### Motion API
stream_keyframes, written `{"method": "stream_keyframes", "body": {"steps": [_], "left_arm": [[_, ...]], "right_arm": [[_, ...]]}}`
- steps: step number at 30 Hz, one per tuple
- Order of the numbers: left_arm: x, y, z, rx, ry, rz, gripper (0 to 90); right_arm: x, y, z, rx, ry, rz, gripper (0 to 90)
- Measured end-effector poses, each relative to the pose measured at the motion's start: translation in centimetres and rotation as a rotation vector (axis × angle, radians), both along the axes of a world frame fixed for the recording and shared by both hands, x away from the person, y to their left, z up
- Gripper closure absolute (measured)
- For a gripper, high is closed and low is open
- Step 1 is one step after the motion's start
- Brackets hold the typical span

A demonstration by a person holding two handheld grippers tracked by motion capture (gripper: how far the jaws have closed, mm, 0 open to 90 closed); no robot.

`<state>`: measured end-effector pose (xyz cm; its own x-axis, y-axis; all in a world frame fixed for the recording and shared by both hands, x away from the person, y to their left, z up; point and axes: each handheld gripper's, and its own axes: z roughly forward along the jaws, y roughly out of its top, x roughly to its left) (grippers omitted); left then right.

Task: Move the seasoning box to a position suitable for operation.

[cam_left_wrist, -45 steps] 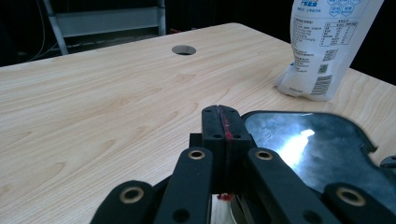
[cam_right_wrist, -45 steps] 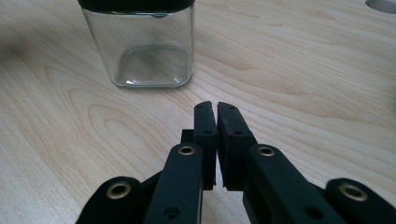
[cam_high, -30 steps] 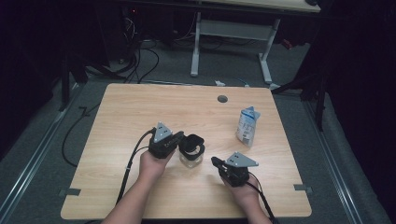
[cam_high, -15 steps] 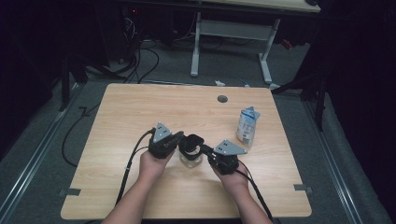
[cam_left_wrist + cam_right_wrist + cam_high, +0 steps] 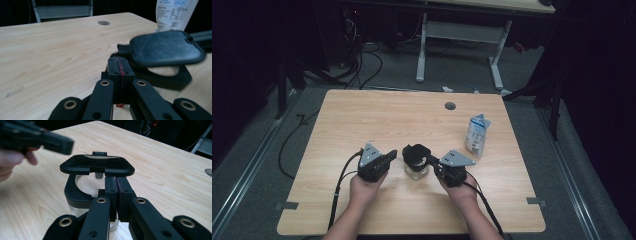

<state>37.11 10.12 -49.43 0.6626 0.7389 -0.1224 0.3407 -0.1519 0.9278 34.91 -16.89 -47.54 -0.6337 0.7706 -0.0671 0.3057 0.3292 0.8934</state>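
Clear jar [image 5: 416, 171] with black collar sits on the table [image 5: 362, 120], near the front edge, about mid-width, directly between the two grippers. Its black hinged lid [image 5: 414, 151] is flipped up, standing off the collar on the far side in the high view. In the right gripper view the lid [image 5: 97, 165] hangs level over the open mouth of the jar [image 5: 82, 187], with a gap underneath. In the left gripper view the lid [image 5: 165, 47] shows as a dark slab over the collar ring.

Right gripper [image 5: 432, 161]: jaws pressed narrow, right at the jar's collar on the hinge side. Whether something of the jar is pinched between the pads, can't tell; in the right gripper view the tips [image 5: 116, 185] sit just under the lid edge, pads together.

Left gripper [image 5: 388, 160]: just left of the jar, apart from it, jaws fully together with nothing in them; the left gripper view shows the pads [image 5: 120, 68] closed flat, pointing at the collar.

Milk carton [image 5: 476, 135]: upright, right of the jar and farther back, near the table's right edge. Cable grommet hole [image 5: 450, 106]: behind the jar, well apart.
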Motion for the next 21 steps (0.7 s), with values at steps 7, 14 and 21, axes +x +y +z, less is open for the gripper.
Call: {"method": "stream_keyframes", "body": {"steps": [7, 14, 21], "left_arm": [[-2.1, -0.7, -0.3, -0.001, -0.003, -0.046, 90.0], [-3.0, -2.6, -0.2, 0.007, -0.003, -0.095, 90.0], [-2.8, -3.7, -0.2, -0.01, 0.009, -0.112, 87.1]], "right_arm": [[-0.1, 0.0, 0.0, 0.0, 0.002, -0.001, 89.9], [-0.2, 0.0, 0.2, 0.013, -0.006, 0.003, 89.9], [-0.2, 0.0, 0.3, 0.032, -0.007, 0.004, 89.9]]}}
